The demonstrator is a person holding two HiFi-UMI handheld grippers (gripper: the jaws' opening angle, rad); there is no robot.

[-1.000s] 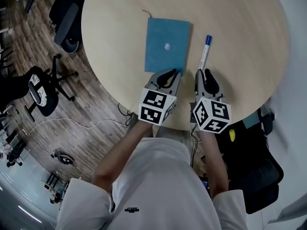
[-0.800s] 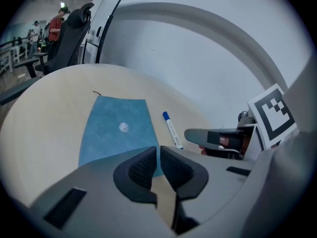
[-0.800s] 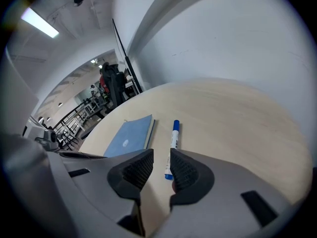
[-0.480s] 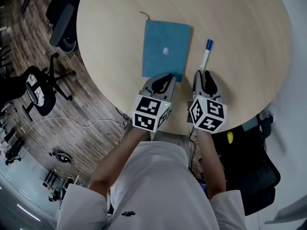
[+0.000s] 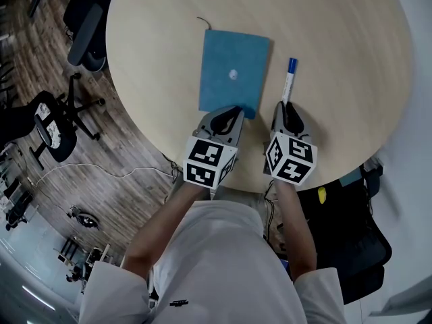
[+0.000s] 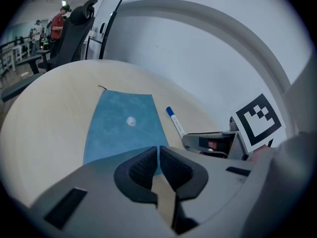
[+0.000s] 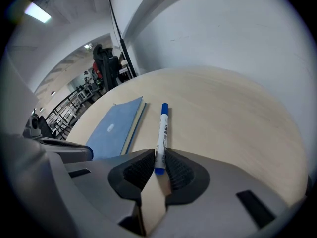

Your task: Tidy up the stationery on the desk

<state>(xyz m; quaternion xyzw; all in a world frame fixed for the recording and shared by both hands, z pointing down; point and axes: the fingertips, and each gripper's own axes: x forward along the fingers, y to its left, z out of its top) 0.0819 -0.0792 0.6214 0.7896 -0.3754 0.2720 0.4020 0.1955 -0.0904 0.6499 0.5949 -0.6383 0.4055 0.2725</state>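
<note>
A blue notebook (image 5: 233, 69) lies flat on the round wooden table (image 5: 337, 46), with a small white dot on its cover. Right of it lies a white pen (image 5: 288, 83) with a blue cap. My left gripper (image 5: 233, 111) is shut, its tips at the notebook's (image 6: 124, 128) near right corner, and nothing shows between the pads. My right gripper (image 5: 285, 106) sits over the pen's near end. In the right gripper view the pen (image 7: 162, 130) lies between the pads of this gripper (image 7: 159, 157) and touches both. The left gripper (image 6: 158, 152) shows only a hairline gap.
The table's near edge runs just behind both grippers. Office chairs (image 5: 88, 25) (image 5: 50, 130) stand on the wood floor to the left. A black chair (image 5: 351, 248) and a small yellow thing (image 5: 327, 194) sit low on the right. A thin cord (image 5: 202, 20) pokes out at the notebook's far corner.
The right gripper has sunk down onto the pen's near end. The left gripper has stayed at the notebook's near corner with its jaws drawn together.
</note>
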